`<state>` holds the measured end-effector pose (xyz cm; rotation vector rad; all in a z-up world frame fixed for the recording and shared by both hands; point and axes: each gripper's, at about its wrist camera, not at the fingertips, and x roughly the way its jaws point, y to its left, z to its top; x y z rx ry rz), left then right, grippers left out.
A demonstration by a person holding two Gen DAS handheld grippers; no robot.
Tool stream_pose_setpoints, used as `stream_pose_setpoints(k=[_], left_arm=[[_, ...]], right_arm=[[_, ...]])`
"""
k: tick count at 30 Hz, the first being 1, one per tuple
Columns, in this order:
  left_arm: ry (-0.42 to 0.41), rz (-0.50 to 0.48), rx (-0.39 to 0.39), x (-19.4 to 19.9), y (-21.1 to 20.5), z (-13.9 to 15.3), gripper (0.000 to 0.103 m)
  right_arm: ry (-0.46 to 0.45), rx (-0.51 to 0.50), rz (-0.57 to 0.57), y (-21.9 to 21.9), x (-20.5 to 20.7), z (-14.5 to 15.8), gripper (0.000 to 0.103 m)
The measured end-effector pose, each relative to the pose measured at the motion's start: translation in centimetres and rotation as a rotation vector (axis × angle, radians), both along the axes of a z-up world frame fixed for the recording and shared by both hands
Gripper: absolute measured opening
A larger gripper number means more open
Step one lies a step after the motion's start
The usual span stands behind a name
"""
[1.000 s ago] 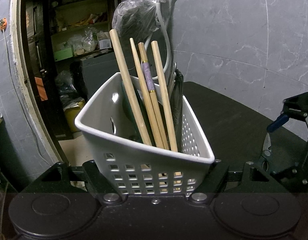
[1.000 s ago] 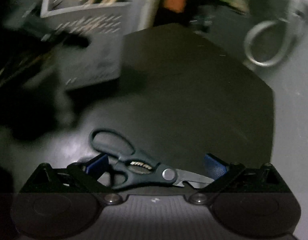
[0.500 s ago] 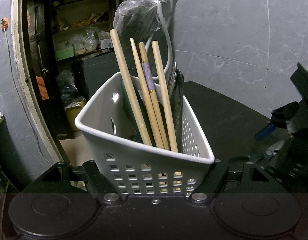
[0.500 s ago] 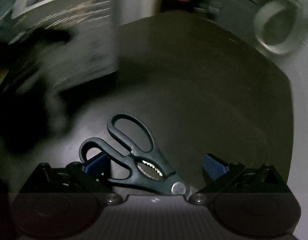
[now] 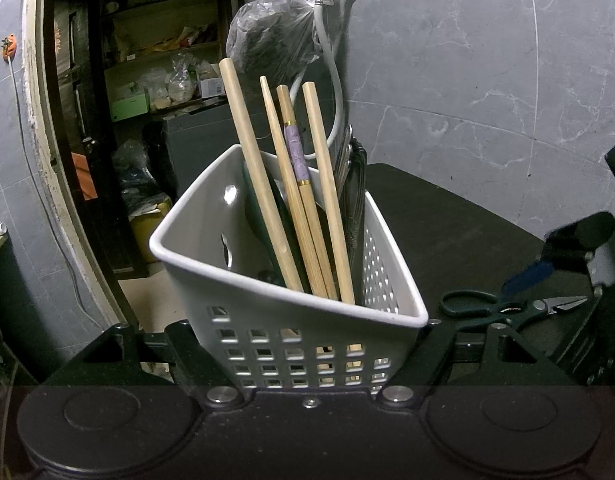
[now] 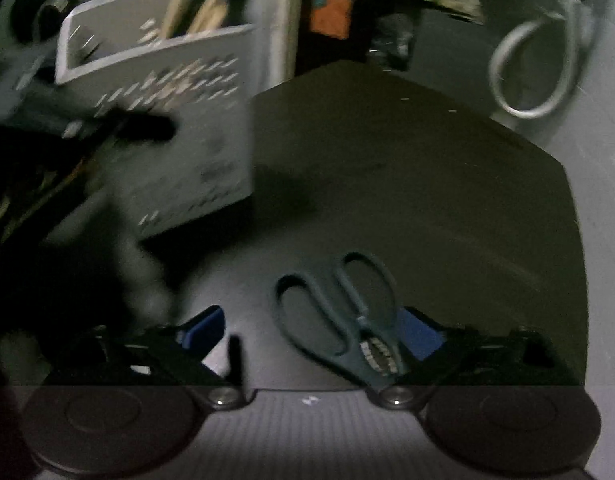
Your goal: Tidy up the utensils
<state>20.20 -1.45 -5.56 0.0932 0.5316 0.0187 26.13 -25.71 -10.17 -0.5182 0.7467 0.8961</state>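
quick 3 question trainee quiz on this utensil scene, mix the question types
1. True or false: the scissors lie on the dark table, outside the white basket.
2. Which gripper clamps the basket? A) left B) right
3. Fill in: the right gripper has its jaws closing, with the ____ between them.

Key:
1. True.
2. A: the left gripper grips the basket's sides.
3. Scissors; only the right-hand pad is near them, the other stands apart.

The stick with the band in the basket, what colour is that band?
Purple band with thin gold rings, on a wooden stick. Clearest in the left wrist view.
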Motion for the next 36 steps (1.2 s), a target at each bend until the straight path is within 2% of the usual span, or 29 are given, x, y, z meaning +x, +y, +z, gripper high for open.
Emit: stream_pose_setpoints(k=[2, 4, 6, 10, 14, 18, 20, 27, 32, 36], left_arm=[[0.000, 0.000, 0.000, 0.0, 0.0, 0.0, 0.078], [0.000, 0.001, -0.001, 0.0, 0.0, 0.0, 0.078], [0.000, 0.002, -0.001, 0.0, 0.0, 0.0, 0.078], [0.000, 0.002, -0.001, 0.0, 0.0, 0.0, 0.078], [0.000, 0.002, -0.001, 0.0, 0.0, 0.0, 0.078], [0.000, 0.002, -0.001, 0.0, 0.0, 0.0, 0.078], [0.000, 0.002, -0.001, 0.0, 0.0, 0.0, 0.078], [0.000, 0.003, -0.001, 0.0, 0.0, 0.1, 0.078], [0.000, 0.003, -0.002, 0.0, 0.0, 0.1, 0.078], [0.000, 0.004, -0.001, 0.0, 0.0, 0.1, 0.078]], right_arm=[[-0.016, -0.033, 0.027, 0.4, -0.8, -0.7, 0.071], [-0.038, -0.035, 0.033, 0.8, -1.3, -0.7, 0.066], [-0.049, -0.033, 0.027, 1.2, -1.7, -0.5, 0.055], [-0.062, -0.035, 0.020, 1.5, -1.9, -0.8, 0.054], [-0.118, -0.074, 0.037, 2.3, -3.0, -1.2, 0.053], [-0.080, -0.074, 0.050, 2.7, -2.7, -1.3, 0.041], [-0.045, -0.056, 0.039, 2.8, -2.2, -1.2, 0.041], [0.096, 0.069, -0.032, 1.9, -0.6, -1.1, 0.024], [0.095, 0.079, -0.066, 1.8, -0.4, -0.9, 0.009], [0.085, 0.069, -0.075, 1.8, -0.5, -0.9, 0.007]])
